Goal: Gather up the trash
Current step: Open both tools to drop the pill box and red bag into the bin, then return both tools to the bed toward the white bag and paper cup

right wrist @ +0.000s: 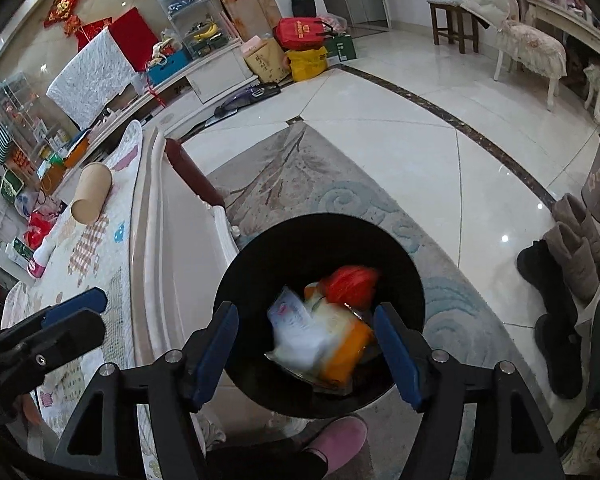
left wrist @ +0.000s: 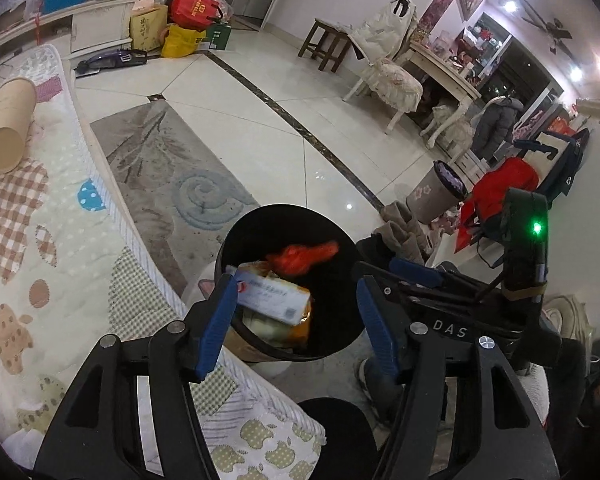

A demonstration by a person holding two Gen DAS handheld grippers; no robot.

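Slipper [right wrist: 337,442] beneath bin [right wrist: 260,264] shows only by right wrist.

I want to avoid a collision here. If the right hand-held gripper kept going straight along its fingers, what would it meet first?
Probably the trash in the black bin: the right hand-held gripper stands open above the bin's mouth, with a blurred white and orange wrapper in line between its fingers. How deep the wrapper lies is unclear.
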